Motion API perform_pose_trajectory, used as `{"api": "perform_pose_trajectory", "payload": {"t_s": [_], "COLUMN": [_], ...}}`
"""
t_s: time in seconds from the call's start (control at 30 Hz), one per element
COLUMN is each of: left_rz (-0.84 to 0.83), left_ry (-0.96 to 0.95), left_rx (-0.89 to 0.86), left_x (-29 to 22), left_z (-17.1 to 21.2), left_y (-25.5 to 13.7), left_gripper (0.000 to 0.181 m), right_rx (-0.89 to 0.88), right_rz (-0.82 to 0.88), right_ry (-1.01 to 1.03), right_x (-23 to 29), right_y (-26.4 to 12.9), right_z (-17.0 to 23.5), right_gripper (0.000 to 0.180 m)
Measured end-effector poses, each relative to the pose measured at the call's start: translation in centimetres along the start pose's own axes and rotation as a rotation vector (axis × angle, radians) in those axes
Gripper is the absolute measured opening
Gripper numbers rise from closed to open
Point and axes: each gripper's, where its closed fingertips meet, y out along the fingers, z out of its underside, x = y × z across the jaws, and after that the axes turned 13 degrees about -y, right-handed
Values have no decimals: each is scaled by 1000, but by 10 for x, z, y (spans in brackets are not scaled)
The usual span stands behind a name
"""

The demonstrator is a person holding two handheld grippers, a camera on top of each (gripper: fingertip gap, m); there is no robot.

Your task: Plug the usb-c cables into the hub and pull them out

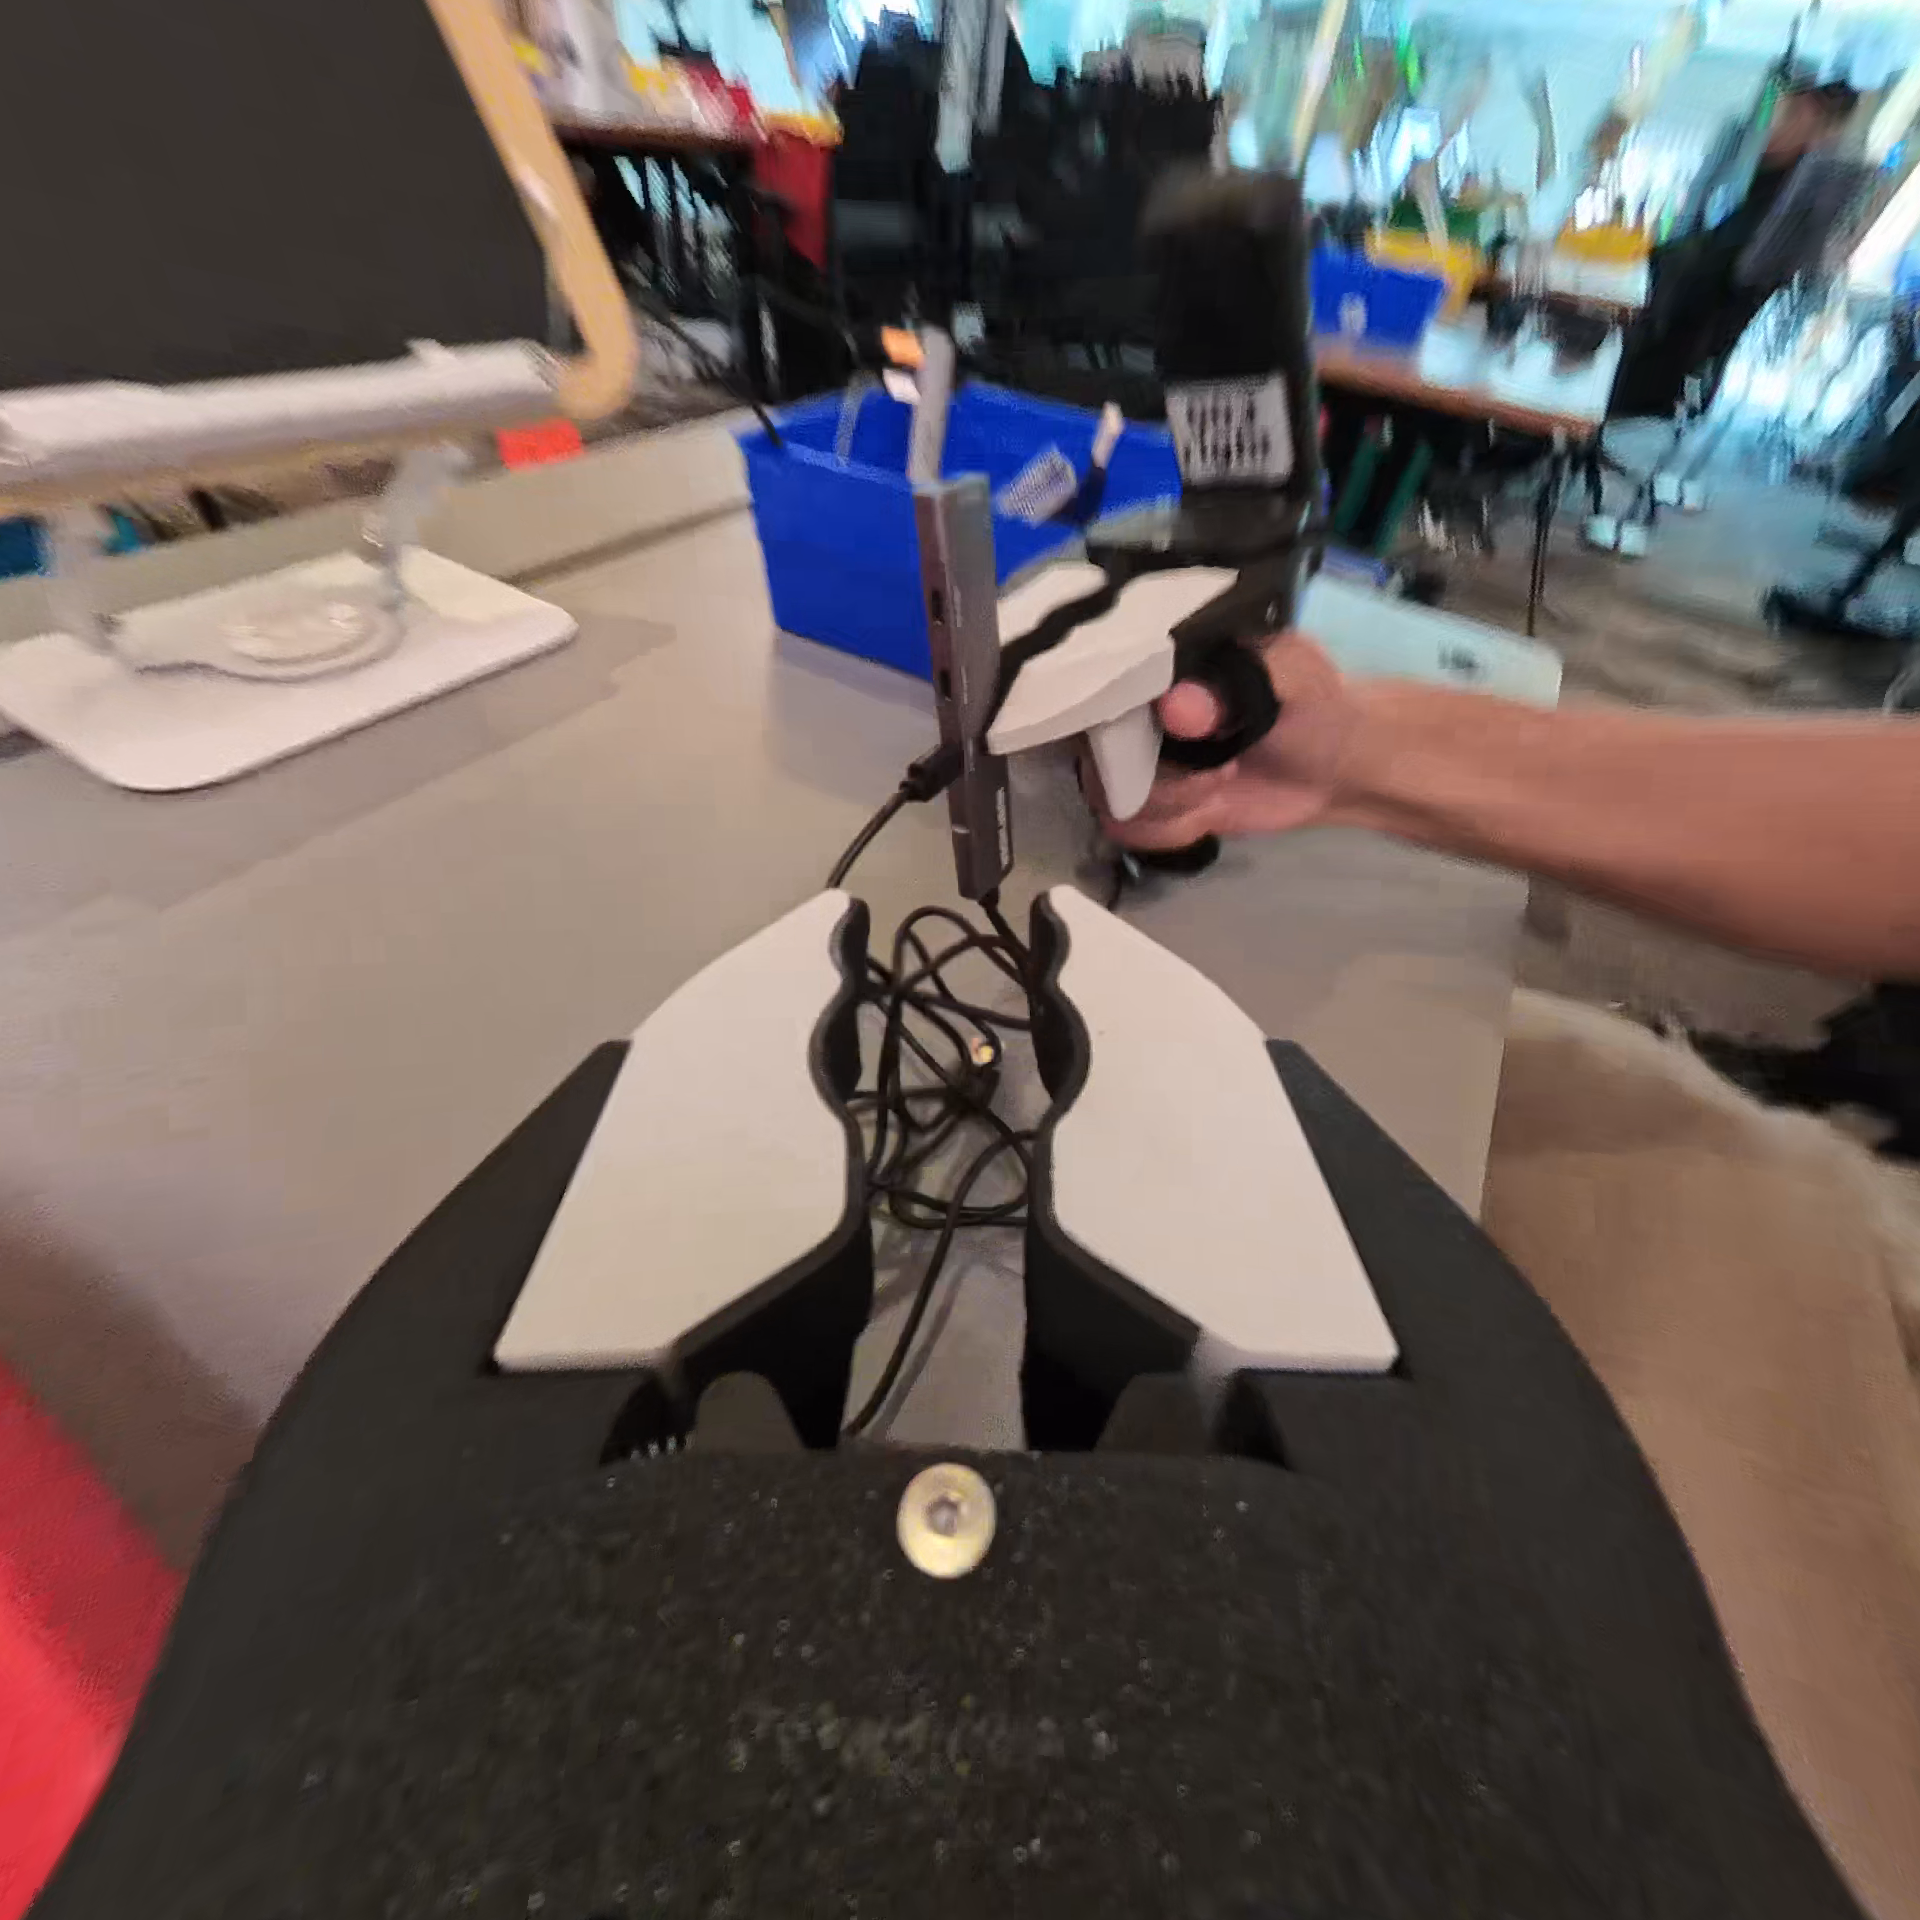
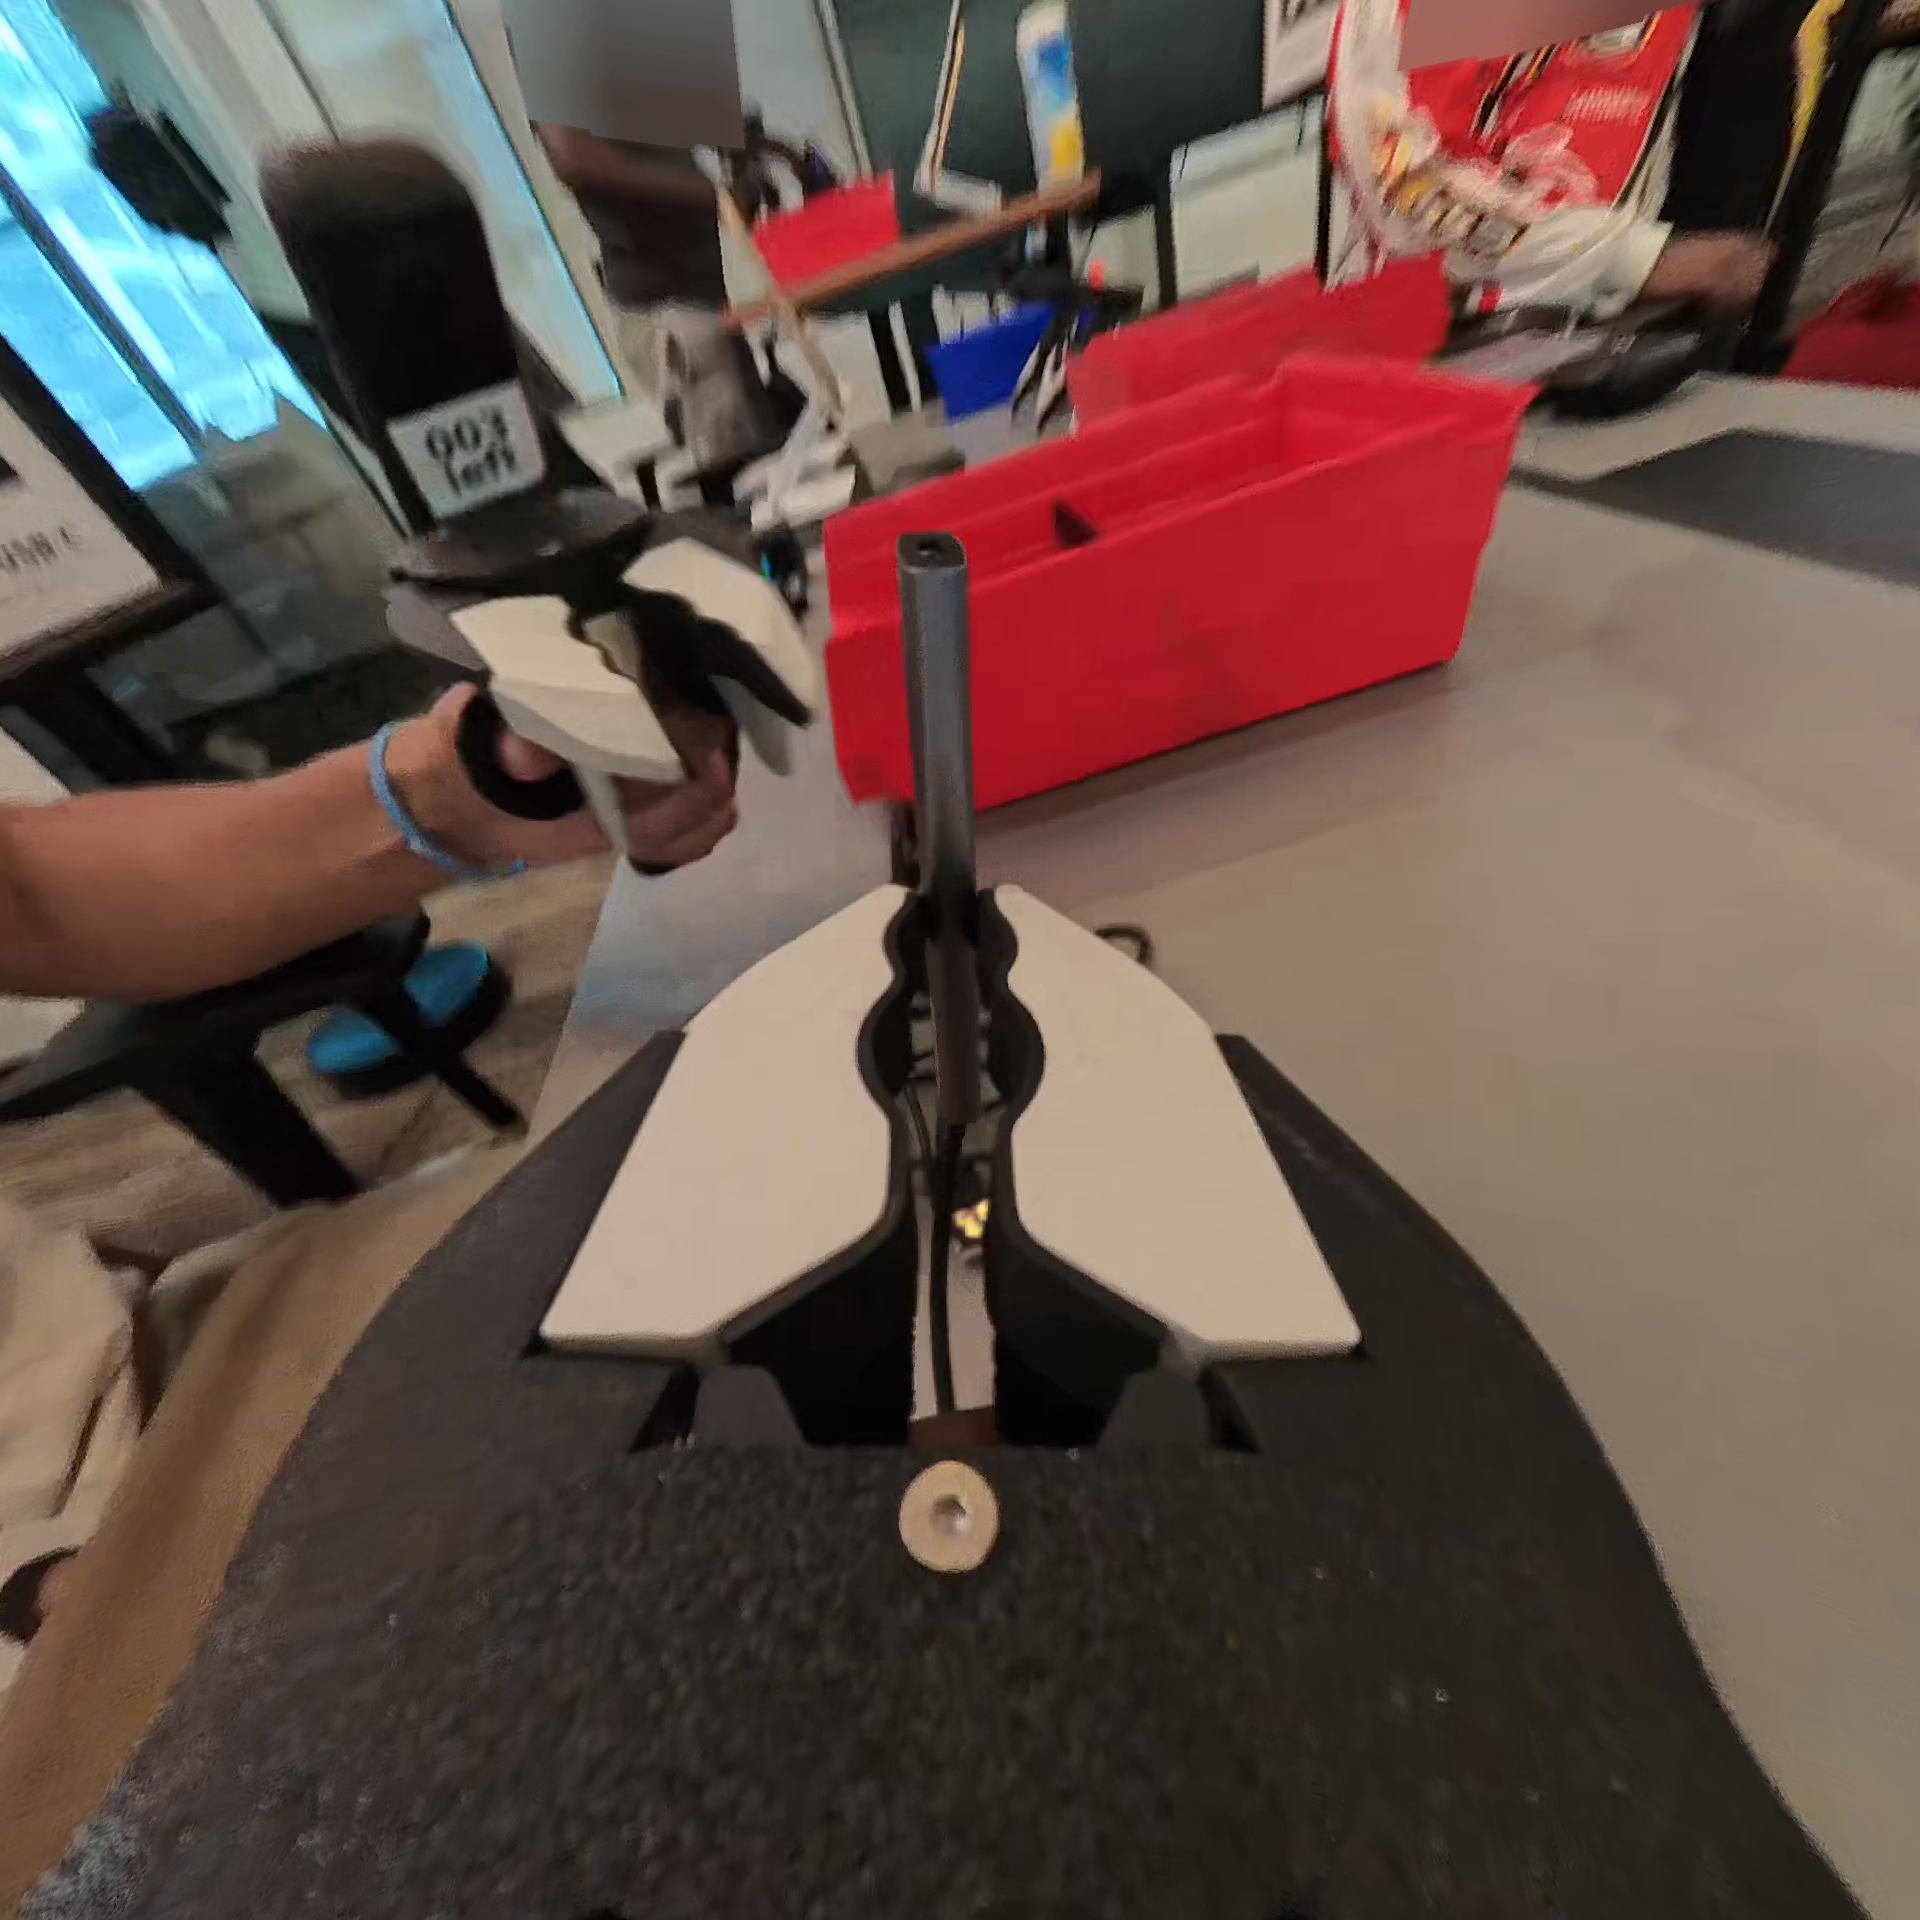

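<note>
My right gripper is shut on a slim grey USB hub and holds it upright above the grey table. It also shows in the left wrist view, gripping the hub at mid-length. One black cable is plugged into the hub's side. Another leaves its lower end. My left gripper is open and empty, just below and in front of the hub. A tangle of black cables with a loose plug lies on the table under its fingers.
A blue bin stands behind the hub in the left wrist view. A white stand carrying a device is at the left. A red bin stands behind the hub in the right wrist view. The table's near edge borders beige cloth. The tips of one gripper are about 8 centimeters away from the tips of the other.
</note>
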Motion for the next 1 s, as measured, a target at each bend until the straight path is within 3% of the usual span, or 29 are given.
{"api": "perform_pose_trajectory", "payload": {"t_s": [0.1,0.23,0.33,0.63,0.73,0.9,1.0], "left_rz": [-57,-285,-369,-498,-509,-511,-545], "left_ry": [-22,38,-18,-69,-85,121,362], "left_rx": [-41,213,321,344,419,355,275], "left_x": [5,38,57,89,93,82,68], "left_z": [-6,56,85,88,103,73,37], "left_y": [-21,-18,-11,18,21,15,-5], "left_gripper": [27,24,23,24,2,1,1], "right_rx": [-90,-182,-190,-168,-147,-106,-88], "right_rz": [-23,-200,-263,-282,-287,-236,-252], "right_ry": [36,81,59,80,73,89,135], "right_x": [-22,-19,-9,-4,-3,-12,-14], "right_y": [1,0,-5,-8,-5,-2,-4], "right_z": [-4,-8,-9,-4,-2,3,6], "right_gripper": [8,8,8,8,8,8,8]}}
